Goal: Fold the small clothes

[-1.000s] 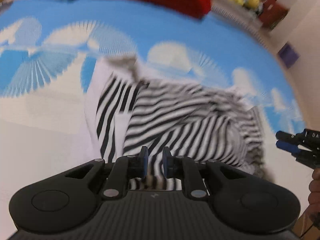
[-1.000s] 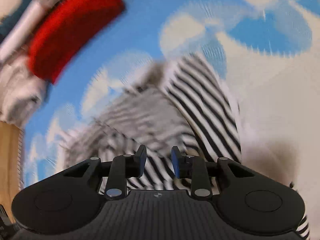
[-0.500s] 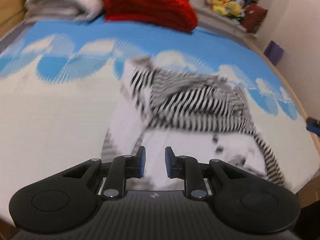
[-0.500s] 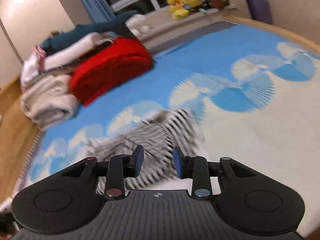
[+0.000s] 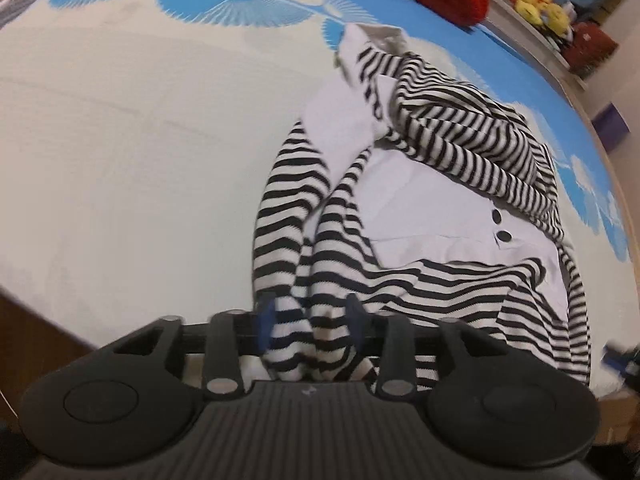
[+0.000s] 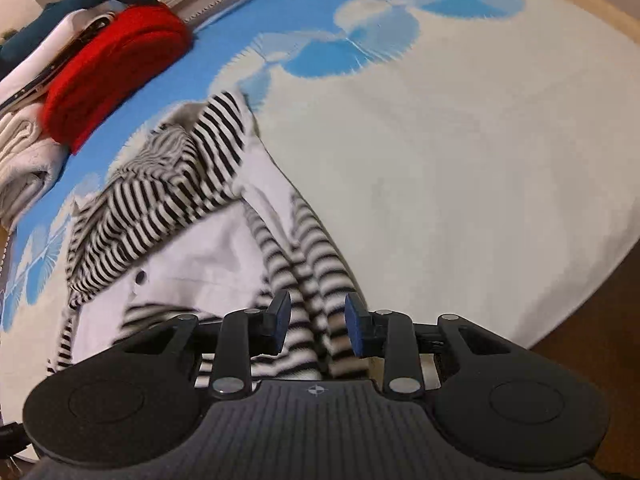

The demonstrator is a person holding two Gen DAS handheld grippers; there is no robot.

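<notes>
A small black-and-white striped garment (image 5: 452,148) with white panels and dark buttons lies crumpled on the blue-and-white bed cover (image 5: 140,128). Its two striped sleeves run toward the near bed edge. In the left wrist view my left gripper (image 5: 310,324) is open, its blue pads either side of the sleeve ends. In the right wrist view the garment (image 6: 168,192) lies left of centre, and my right gripper (image 6: 318,322) is open around the same striped sleeve ends (image 6: 312,280). Whether either gripper touches the cloth I cannot tell.
A red folded blanket (image 6: 116,68) and white folded linens (image 6: 24,152) lie at the far side of the bed. Yellow plush toys (image 5: 540,0) sit on a ledge beyond. The bed's near edge (image 5: 40,308) drops to a brown floor.
Both grippers have dropped down and closed in on the near striped sleeve ends, and their jaws have opened wider. The garment now lies spread with its white panel showing.
</notes>
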